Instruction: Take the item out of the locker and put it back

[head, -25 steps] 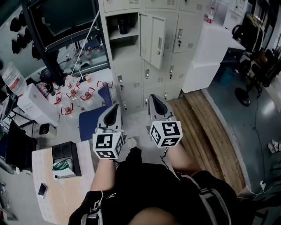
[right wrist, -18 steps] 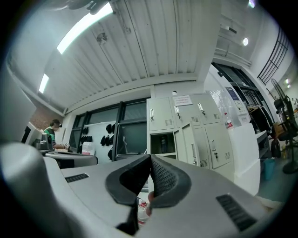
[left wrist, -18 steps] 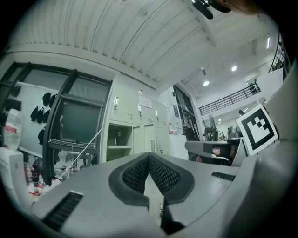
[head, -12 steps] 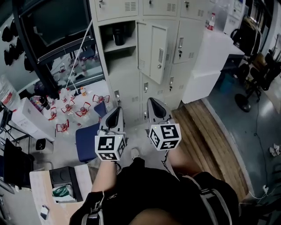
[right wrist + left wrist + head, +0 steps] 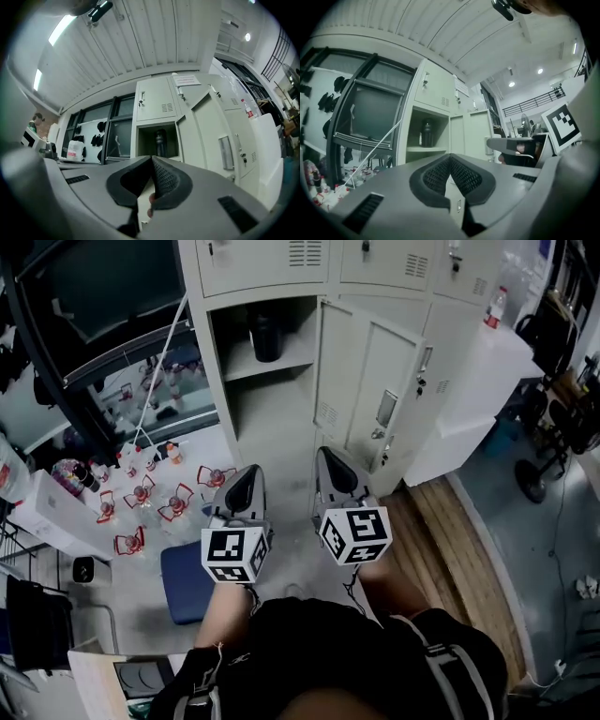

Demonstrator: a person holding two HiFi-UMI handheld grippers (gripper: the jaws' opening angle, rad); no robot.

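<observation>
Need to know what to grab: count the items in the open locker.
1: a dark bottle stands on the shelf of the open locker, toward the back. Below the shelf nothing shows, though the bottom is partly hidden.

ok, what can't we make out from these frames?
- Bottle in the open locker: dark and small in every view, so no label or cap detail.
- Locker's lower compartment: in the left gripper view, mostly covered by the left gripper body.
- Paper notice above the locker: in the right gripper view, print too small to read.
- Red-handled items: at the head view's left, too small to identify.
</observation>
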